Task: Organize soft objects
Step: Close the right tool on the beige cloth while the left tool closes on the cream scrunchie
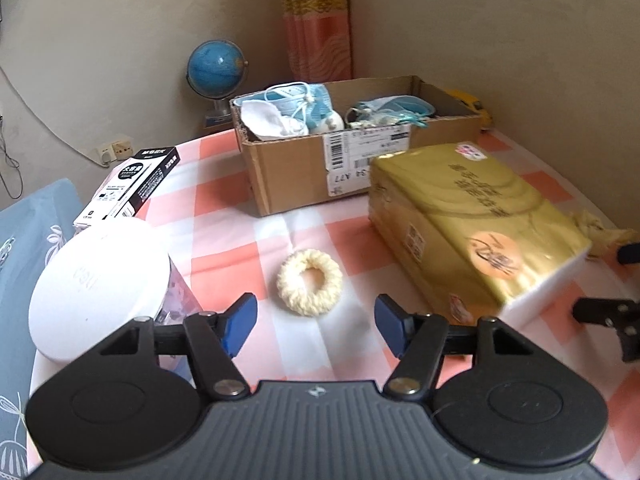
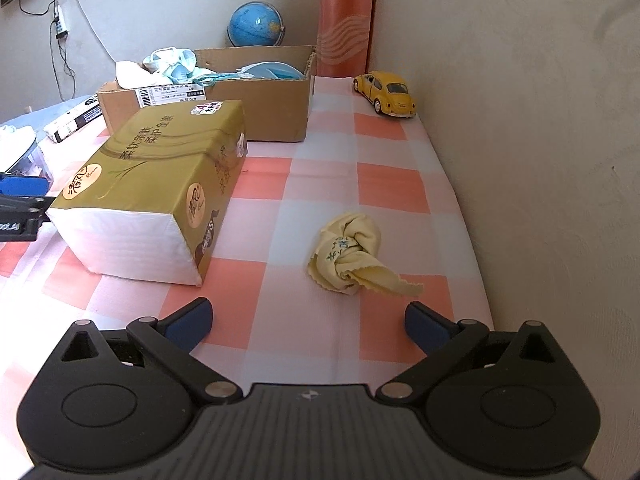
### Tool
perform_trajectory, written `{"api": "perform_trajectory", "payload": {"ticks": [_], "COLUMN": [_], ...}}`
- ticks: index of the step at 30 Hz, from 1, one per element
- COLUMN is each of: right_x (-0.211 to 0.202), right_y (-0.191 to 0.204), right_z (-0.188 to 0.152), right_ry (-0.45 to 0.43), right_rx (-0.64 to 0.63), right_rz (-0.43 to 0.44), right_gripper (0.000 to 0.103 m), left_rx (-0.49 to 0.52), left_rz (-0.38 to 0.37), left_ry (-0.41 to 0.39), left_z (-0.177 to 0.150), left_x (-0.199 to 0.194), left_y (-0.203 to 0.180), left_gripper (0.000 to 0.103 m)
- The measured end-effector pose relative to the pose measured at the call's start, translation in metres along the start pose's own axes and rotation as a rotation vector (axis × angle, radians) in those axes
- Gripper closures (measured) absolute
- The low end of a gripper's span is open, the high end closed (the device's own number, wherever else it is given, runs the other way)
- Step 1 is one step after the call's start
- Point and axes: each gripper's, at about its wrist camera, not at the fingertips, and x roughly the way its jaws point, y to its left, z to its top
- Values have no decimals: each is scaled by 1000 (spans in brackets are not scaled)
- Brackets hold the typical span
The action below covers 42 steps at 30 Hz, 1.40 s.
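While the cardboard box at the worktop's far edge collects soft items, both hand-held grippers, left hand-held gripper and right hand-held gripper, sit spread apart and empty, lined up with the scrunchie and the yellow cloth.

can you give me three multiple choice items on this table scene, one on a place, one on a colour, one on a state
1. Where does the cream scrunchie lie?
A. in the cardboard box
B. on the checked cloth ahead of the left gripper
C. on the tissue pack

2. What colour is the toy car?
A. yellow
B. red
C. blue

3. How do the right gripper jaws stand?
A. shut on the yellow cloth
B. shut on nothing
C. open, short of the yellow cloth

Answers:
1 B: it rests on the checked cloth just past the left gripper.
2 A: its body is yellow.
3 C: the yellow cloth lies ahead, untouched.
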Motion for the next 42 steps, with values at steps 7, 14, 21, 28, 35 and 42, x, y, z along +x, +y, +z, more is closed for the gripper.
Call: {"api": "perform_trajectory", "payload": {"ticks": [7,14,21,28,35,42], "right_x": [-2,-5,-5,1,7,9], "right_y": [1,1,1,-5,-15,-11], "right_z": [-4,-10,-10,-4,9,19], "right_ry": [-13,-40,-39,-40,-51,-65], "right_rx": [-1,5,-2,-6,-6,-36], "right_rz": [0,-6,-2,-1,-23,-58], "right_gripper": [0,0,0,0,15,54], "left_rx": [-15,-39,-65,-71,-77,-79], "left_rz": [17,15,7,6,4,-4], "left_ry": [13,5,0,-1,-2,2], "left_z": [4,7,10,10,10,10], "left_x": [18,24,28,28,28,27], "left_y": [-1,1,3,3,3,4], "left_gripper": [44,46,50,50,51,65]}}
